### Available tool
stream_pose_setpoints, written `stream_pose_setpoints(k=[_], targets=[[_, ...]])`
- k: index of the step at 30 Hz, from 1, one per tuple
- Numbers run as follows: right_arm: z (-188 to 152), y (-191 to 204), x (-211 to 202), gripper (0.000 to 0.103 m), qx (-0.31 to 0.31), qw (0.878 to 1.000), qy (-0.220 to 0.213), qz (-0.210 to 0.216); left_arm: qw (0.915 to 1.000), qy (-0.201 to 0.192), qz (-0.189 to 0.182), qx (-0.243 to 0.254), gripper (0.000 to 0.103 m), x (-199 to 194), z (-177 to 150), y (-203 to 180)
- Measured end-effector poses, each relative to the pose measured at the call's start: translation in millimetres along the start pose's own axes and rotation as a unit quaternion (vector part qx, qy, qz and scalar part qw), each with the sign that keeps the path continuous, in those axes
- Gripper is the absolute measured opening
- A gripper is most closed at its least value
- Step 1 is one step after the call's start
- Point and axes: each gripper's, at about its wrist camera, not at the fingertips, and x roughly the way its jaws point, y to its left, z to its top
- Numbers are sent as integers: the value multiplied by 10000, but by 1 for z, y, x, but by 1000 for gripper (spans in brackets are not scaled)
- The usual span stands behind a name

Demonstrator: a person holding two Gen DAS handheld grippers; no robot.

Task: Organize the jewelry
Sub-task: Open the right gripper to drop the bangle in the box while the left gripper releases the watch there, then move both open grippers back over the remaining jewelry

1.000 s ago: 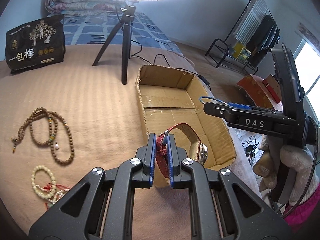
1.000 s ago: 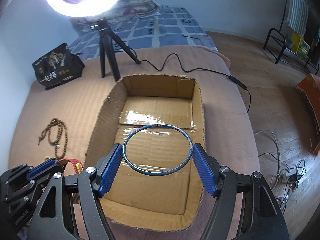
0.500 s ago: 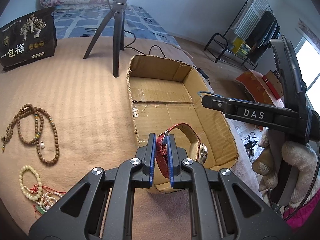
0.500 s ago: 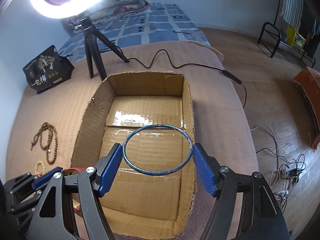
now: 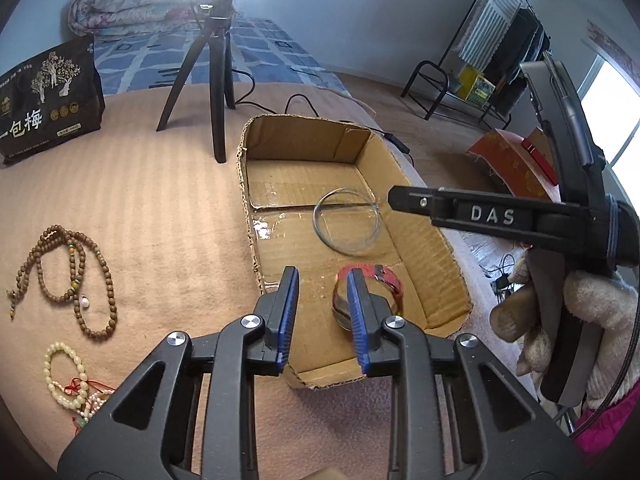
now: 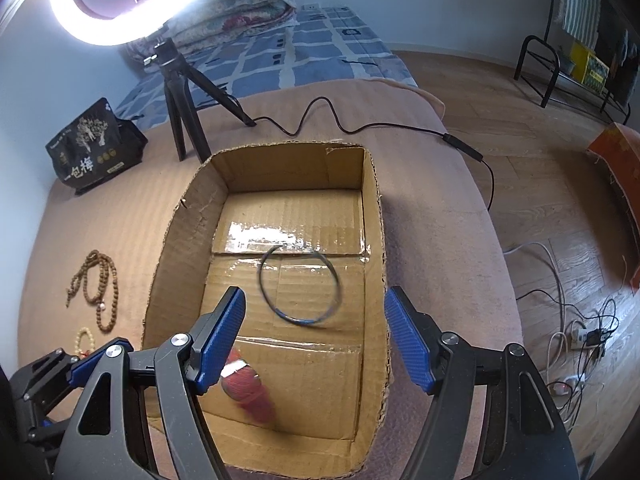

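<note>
A cardboard box [image 5: 424, 232] [image 6: 176, 220] lies open on the tan blanket. A thin blue bangle [image 5: 346, 222] [image 6: 300, 285] is in its middle, blurred. A red-strapped watch [image 5: 376, 280] [image 6: 248, 394] is at the box's near end, blurred in the right wrist view. My left gripper [image 5: 322, 312] is open and empty over the box's near end, the watch just behind its right finger. My right gripper [image 6: 316, 332] is open and empty above the box; it shows from the side in the left wrist view [image 5: 412, 200].
A brown bead necklace [image 5: 76, 272] [image 6: 98, 292] and pale bead bracelets [image 5: 66, 376] lie on the blanket left of the box. A black tripod [image 5: 216, 68] [image 6: 184, 96] with ring light, its cable [image 6: 360, 124] and a black snack bag [image 5: 44, 100] stand behind.
Both grippers have opened. The watch has left my left gripper and the bangle has left my right gripper; both are now in the box.
</note>
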Motion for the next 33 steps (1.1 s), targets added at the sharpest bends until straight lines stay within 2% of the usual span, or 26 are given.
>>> stream_pose_setpoints(k=[22,33], targets=[[-3,6,-20,76,53,9996,-260,-136,9996,11,273,91,24,-23,-11,15],[-6,38,-41,76,-291,9978,-487,-336,9981,-57,537,300,24,-61,-14,46]])
